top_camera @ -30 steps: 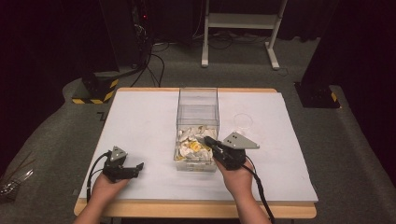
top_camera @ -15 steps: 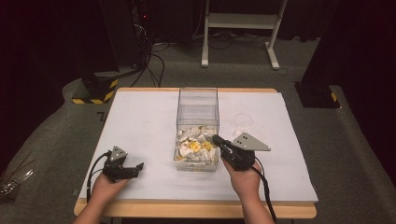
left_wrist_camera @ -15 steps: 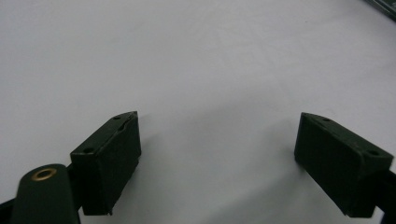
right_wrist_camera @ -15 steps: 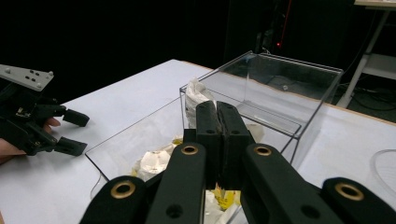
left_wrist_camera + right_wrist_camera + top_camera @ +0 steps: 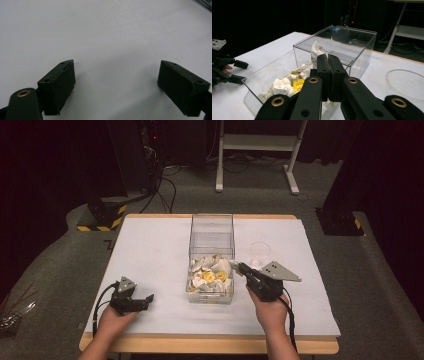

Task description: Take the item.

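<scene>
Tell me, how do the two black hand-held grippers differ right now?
The left gripper has its jaws wide apart with nothing between them; the right gripper is shut on a white packet. The left one rests low on the bare white table; the right one is at the clear box. Both are black and hand-held.

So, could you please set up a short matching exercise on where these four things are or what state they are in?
Things:
1. left tongs
2. right tongs
3. clear box
4. clear dish

States:
a. shut on a white wrapped packet
b. holds wrapped packets in its near end
c. open over bare white table
d. on the table, right of the box

Pairs: 1-c, 2-a, 3-b, 4-d
</scene>
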### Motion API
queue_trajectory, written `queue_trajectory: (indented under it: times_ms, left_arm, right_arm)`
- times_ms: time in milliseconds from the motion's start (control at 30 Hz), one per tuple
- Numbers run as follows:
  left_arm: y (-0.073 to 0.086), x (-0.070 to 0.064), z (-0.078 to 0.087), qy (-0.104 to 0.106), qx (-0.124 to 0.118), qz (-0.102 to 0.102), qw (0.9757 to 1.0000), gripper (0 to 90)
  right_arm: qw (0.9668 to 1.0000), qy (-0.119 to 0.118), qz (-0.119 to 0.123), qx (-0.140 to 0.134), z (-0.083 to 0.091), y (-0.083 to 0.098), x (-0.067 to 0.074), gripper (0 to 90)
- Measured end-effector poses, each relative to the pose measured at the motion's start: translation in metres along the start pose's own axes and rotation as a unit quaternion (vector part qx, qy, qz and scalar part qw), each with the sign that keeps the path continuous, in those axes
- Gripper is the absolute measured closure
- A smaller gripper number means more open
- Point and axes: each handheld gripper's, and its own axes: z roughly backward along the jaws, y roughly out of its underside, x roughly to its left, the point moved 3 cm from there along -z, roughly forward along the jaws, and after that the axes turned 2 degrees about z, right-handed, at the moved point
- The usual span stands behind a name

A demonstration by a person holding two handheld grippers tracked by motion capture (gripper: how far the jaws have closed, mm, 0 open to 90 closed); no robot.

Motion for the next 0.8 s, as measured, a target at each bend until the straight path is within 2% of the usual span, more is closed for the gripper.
queue_trajectory:
  times_ms: [800]
  left_arm:
    - [0.000,0.000,0.000,0.002,0.002,-0.001,1.0000,14.8]
  right_arm:
    - [0.9982,0.054,-0.023,0.010,0.010,0.014,-0.037,89.2]
